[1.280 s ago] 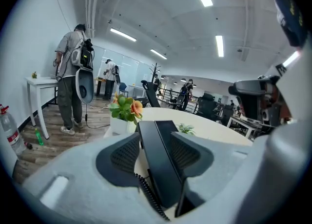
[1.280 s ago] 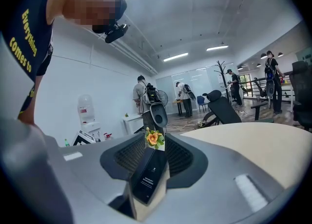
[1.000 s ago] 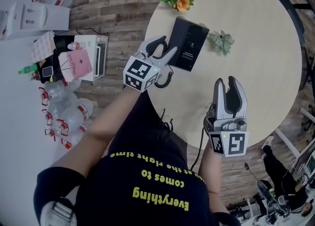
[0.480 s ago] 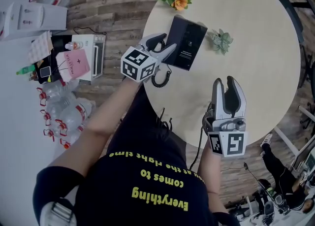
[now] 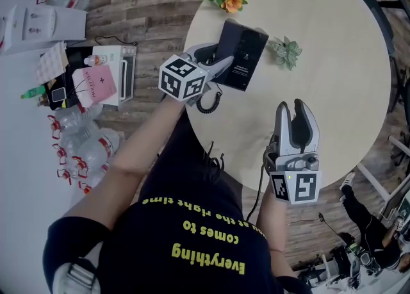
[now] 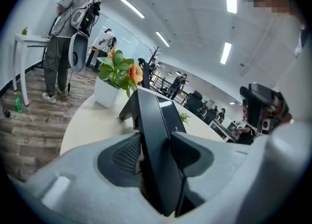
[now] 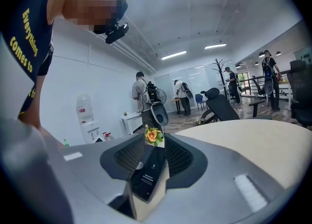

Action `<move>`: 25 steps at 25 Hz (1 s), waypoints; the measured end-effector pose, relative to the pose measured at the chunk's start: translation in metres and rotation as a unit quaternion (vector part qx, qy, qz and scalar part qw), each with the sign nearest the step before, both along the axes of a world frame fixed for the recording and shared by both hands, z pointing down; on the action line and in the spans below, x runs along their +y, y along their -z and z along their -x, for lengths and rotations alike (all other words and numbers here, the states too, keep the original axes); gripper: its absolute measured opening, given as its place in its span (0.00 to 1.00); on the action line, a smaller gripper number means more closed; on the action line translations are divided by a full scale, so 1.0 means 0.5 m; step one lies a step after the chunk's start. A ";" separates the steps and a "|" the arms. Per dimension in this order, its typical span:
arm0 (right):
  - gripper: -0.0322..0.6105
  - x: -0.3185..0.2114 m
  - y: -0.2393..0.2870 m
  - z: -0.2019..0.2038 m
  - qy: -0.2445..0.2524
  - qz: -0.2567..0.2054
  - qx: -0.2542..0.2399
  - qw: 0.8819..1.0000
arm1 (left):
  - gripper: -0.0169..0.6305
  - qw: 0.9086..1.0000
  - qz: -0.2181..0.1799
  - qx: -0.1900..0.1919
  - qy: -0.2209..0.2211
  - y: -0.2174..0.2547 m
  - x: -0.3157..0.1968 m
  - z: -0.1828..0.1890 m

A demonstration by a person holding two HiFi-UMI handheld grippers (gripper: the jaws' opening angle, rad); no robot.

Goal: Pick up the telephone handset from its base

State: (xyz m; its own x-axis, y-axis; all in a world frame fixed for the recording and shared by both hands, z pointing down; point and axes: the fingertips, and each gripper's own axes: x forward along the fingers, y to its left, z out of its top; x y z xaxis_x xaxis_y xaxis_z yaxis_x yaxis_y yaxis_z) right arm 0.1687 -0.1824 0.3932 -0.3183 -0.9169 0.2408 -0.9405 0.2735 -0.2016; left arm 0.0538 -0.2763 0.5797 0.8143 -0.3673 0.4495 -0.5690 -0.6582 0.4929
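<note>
Looking down from the head, find the black handset by the left side of its base on the round bench, pinched by the left tool, with the right tool waiting well apart. In the left gripper view, see both jaws pressed on it: hard, smooth, likely light and slippy, so hold the middle of its long sides and mind the curly cord. In the right gripper view, see jaws spread a little, holding nothing.
</note>
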 end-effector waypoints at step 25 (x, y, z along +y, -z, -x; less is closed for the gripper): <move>0.26 0.012 0.009 0.001 -0.007 -0.002 0.002 1.000 | 0.21 0.999 0.032 0.003 -0.025 0.015 0.007 0.022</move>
